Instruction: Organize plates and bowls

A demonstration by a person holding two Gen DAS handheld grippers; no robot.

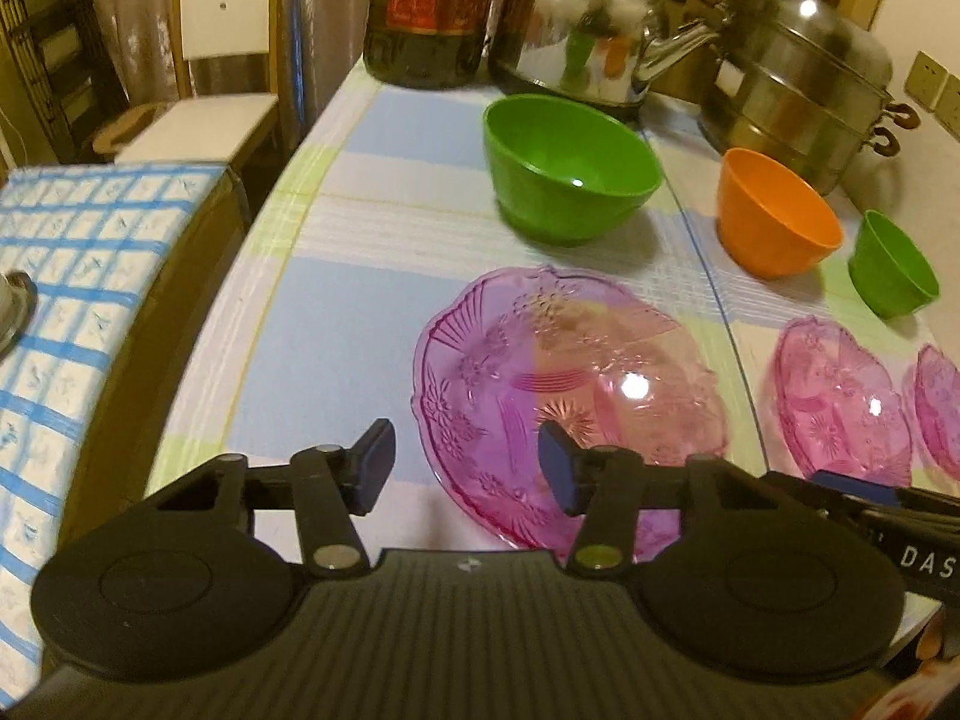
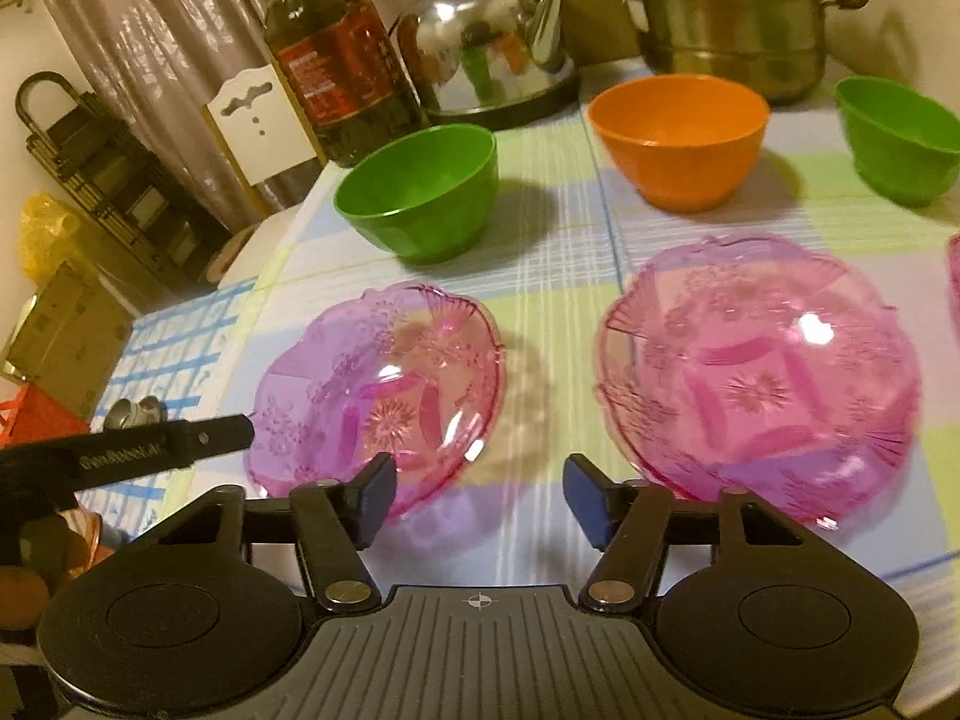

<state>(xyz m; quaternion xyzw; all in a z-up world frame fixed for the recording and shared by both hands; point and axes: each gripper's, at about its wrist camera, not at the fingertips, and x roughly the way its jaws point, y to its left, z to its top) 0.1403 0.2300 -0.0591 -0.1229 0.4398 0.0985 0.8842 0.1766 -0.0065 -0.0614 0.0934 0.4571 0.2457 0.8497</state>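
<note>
Three pink see-through plates lie in a row on the checked tablecloth. In the left wrist view they are the big one (image 1: 570,402), a second (image 1: 840,396) and a third (image 1: 942,414) cut off at the right edge. Behind them stand a green bowl (image 1: 570,168), an orange bowl (image 1: 774,210) and a small green bowl (image 1: 891,264). My left gripper (image 1: 468,459) is open over the big plate's near-left rim, one finger inside the rim and one outside. My right gripper (image 2: 480,492) is open over bare cloth between the left plate (image 2: 384,390) and the middle plate (image 2: 756,378).
Along the back stand an oil bottle (image 1: 432,6), a steel kettle (image 1: 582,24) and a stacked steel steamer pot (image 1: 798,78). A white chair (image 1: 222,60) and a surface with a blue checked cloth (image 1: 90,276) lie left of the table edge.
</note>
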